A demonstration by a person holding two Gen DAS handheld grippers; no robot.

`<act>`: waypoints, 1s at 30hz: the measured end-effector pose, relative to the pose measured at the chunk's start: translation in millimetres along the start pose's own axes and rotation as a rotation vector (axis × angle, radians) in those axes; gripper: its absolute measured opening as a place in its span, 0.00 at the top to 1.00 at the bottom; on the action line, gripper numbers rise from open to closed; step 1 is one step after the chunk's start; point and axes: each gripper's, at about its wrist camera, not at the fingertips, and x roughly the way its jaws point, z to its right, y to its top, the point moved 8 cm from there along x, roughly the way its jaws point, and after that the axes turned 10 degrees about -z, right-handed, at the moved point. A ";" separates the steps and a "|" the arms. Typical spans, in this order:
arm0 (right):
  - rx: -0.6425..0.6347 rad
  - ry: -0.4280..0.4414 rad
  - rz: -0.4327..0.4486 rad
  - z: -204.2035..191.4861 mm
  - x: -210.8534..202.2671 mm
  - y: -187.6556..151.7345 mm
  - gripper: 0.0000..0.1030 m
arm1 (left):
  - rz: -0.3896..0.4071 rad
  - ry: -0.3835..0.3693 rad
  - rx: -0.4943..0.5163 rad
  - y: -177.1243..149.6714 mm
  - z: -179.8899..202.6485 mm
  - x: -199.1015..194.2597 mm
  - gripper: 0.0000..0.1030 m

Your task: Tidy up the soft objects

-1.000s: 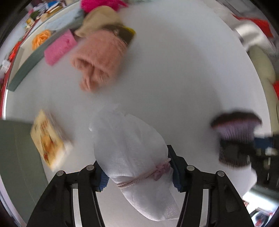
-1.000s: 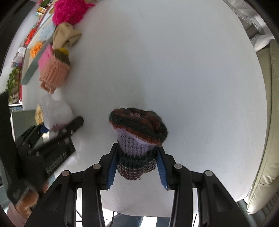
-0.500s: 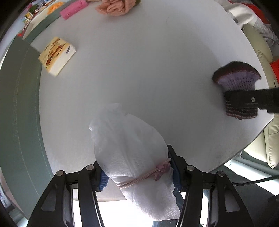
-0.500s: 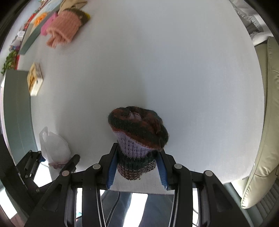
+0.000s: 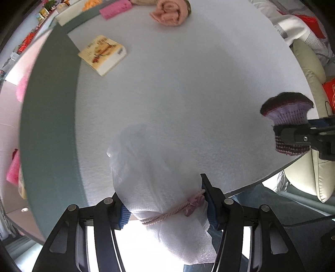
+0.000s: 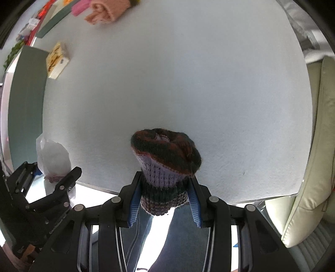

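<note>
My left gripper [image 5: 165,200] is shut on a white cloth pouch [image 5: 155,180] tied with a pink cord, held above the near edge of the white table [image 5: 188,94]. My right gripper [image 6: 164,198] is shut on a knitted roll [image 6: 165,159] with purple, dark green and red bands, also over the near edge. Each gripper shows in the other's view: the pouch at the left [image 6: 53,159], the knitted roll at the right [image 5: 289,125]. A pink knitted hat [image 5: 170,12] lies at the table's far side, also in the right wrist view [image 6: 108,11].
A small yellow printed box [image 5: 102,54] lies at the far left of the table, by a grey-green panel [image 5: 48,125]. A pink sponge [image 5: 115,9] and other items sit at the far left. A cream sofa [image 6: 309,167] stands to the right. A person's legs show below the table edge.
Both grippers have pulled back toward the near table edge with their loads. The pink hat and yellow box now look farther away.
</note>
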 end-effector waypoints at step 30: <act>-0.229 -0.127 0.147 -21.3 -112.3 -48.0 0.57 | 0.261 -0.029 -0.183 -51.2 -88.1 -39.2 0.43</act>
